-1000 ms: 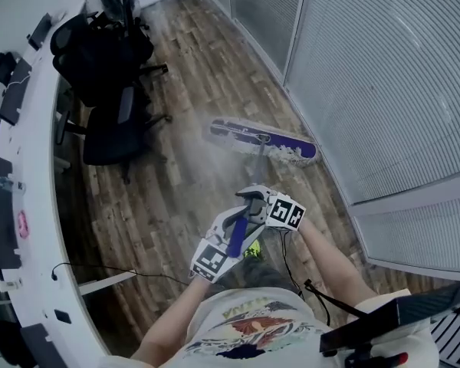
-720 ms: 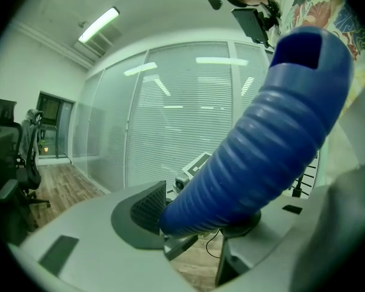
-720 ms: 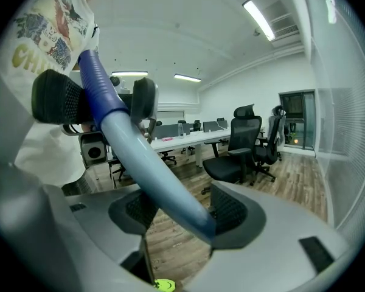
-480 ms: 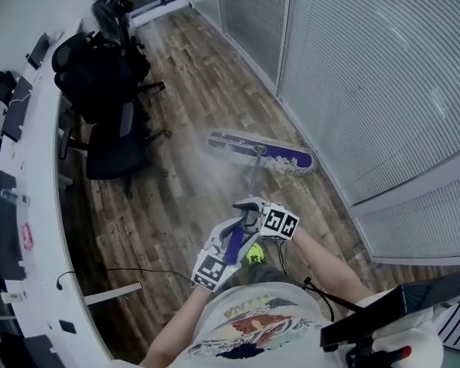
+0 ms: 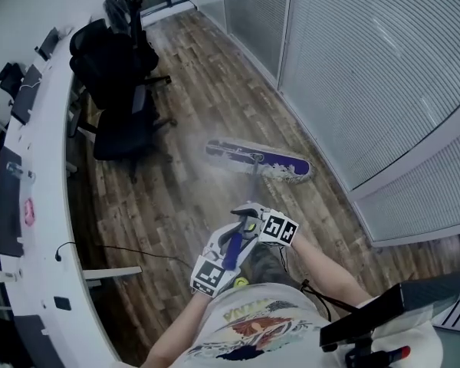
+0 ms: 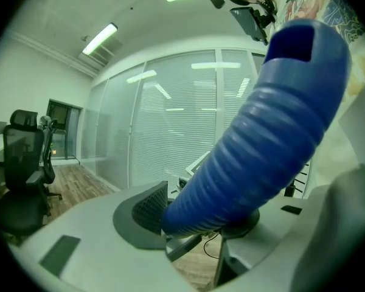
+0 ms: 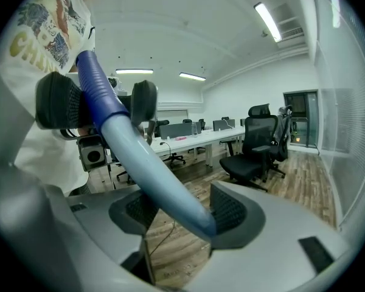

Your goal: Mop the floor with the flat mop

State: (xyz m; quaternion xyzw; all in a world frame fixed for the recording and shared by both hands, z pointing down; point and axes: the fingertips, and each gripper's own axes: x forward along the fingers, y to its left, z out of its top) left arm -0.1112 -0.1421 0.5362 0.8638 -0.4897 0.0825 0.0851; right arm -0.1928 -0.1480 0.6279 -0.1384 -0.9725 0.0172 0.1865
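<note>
The left claw has just squeezed tighter on the mop's blue grip. The right claw is clamped on the pole lower down. The mop head lies flat on the wood floor, mid-frame, and has slid a little toward the bottom. So another strip is likely wiped, but much floor remains.

Left of the flat mop head, the white desk runs off the picture's edge, its small items unidentifiable. Below the mop head, the person's torso is cropped.
</note>
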